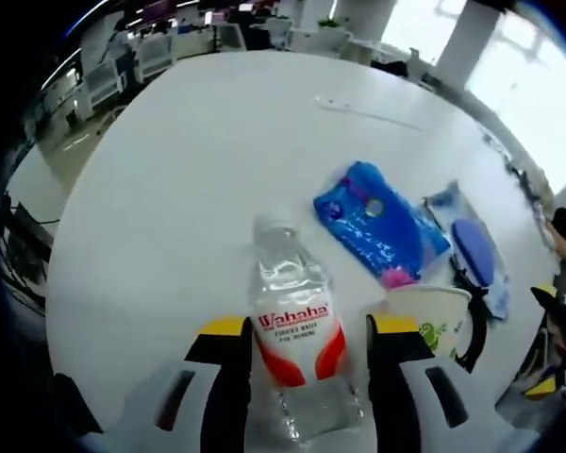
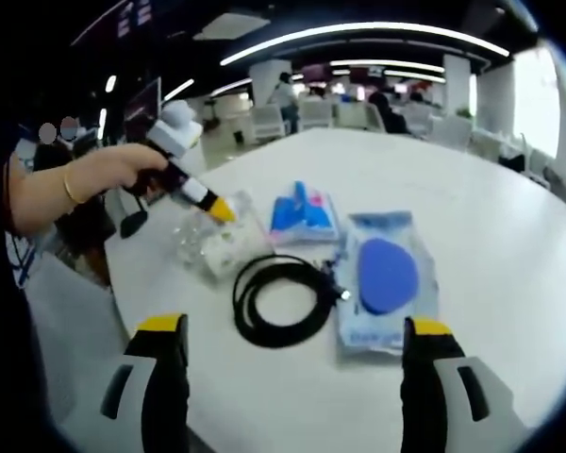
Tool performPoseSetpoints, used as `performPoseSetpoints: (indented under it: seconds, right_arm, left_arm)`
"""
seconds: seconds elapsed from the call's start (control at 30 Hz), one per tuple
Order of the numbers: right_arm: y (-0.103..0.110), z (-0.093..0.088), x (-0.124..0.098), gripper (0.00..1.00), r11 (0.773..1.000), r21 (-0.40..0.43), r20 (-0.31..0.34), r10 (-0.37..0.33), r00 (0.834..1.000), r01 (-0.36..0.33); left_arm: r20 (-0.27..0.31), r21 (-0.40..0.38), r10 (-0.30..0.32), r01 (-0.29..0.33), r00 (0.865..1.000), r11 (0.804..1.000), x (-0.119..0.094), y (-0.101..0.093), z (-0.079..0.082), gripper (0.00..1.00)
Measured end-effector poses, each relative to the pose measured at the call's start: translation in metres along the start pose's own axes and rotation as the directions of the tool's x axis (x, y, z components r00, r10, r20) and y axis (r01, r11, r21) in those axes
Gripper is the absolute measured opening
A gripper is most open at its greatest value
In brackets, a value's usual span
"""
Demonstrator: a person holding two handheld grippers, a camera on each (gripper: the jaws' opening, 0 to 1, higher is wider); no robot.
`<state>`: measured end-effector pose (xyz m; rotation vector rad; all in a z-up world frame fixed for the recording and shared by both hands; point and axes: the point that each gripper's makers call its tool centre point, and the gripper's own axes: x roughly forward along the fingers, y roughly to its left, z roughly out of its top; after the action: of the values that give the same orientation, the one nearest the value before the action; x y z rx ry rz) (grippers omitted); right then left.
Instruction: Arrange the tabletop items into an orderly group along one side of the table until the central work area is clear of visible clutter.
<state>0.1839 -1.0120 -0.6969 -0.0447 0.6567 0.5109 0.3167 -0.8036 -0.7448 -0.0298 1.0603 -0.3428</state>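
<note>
The left gripper [image 1: 307, 354] fingers seemingly clamp a clear ribbed plastic bottle [image 1: 297, 349] (red label); the right gripper [image 2: 292, 363] fingers spread over a coiled black cable [image 2: 281, 300].

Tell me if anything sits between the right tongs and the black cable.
Nothing visible does. The right tongs are open, and only bare table lies before the coiled cable.

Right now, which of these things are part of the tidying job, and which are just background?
Part of the job: water bottle, blue packet, black cable, bagged blue pad, paper cup.

Background: office chairs, ceiling lights.
</note>
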Motion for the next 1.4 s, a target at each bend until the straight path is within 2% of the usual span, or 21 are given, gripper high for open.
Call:
performPoseSetpoints:
  seconds: [0.23,0.4,0.53,0.7,1.07,1.13,1.4]
  right_arm:
    - [-0.005,-0.004,-0.001,0.92,1.0,-0.007,-0.016,-0.019,1.0,0.019]
    - [-0.007,-0.004,-0.004,0.92,0.999,-0.025,-0.022,-0.028,0.999,0.028]
    - [-0.008,-0.004,-0.005,0.92,0.999,-0.018,-0.016,-0.034,0.999,0.034]
    - [-0.009,-0.004,-0.005,0.92,0.999,-0.019,-0.014,-0.037,0.999,0.037]
    - [-0.008,-0.007,-0.005,0.92,0.999,-0.011,-0.017,-0.035,0.999,0.035]
    - [-0.007,-0.007,-0.004,0.92,1.0,0.004,-0.01,-0.028,1.0,0.028]
    - [-0.01,-0.005,-0.005,0.92,0.999,0.005,-0.003,-0.037,0.999,0.037]
  left_arm:
    - [0.005,0.0,0.016,-0.016,1.0,1.0,0.005,0.002,0.004,0.46]
    - [-0.018,0.0,0.047,-0.047,0.999,0.999,0.011,0.007,-0.002,0.47]
    - [-0.026,-0.022,0.03,-0.03,0.999,0.999,0.014,0.004,-0.005,0.45]
    - [-0.032,-0.006,0.043,-0.043,0.999,0.999,0.014,0.005,-0.003,0.45]
    - [-0.045,-0.044,0.045,-0.047,0.998,0.998,0.012,0.008,-0.001,0.42]
    - [-0.049,-0.074,0.046,-0.049,0.998,0.996,0.012,0.01,-0.001,0.41]
    - [-0.04,-0.093,0.023,-0.027,0.999,0.995,0.008,0.011,-0.002,0.39]
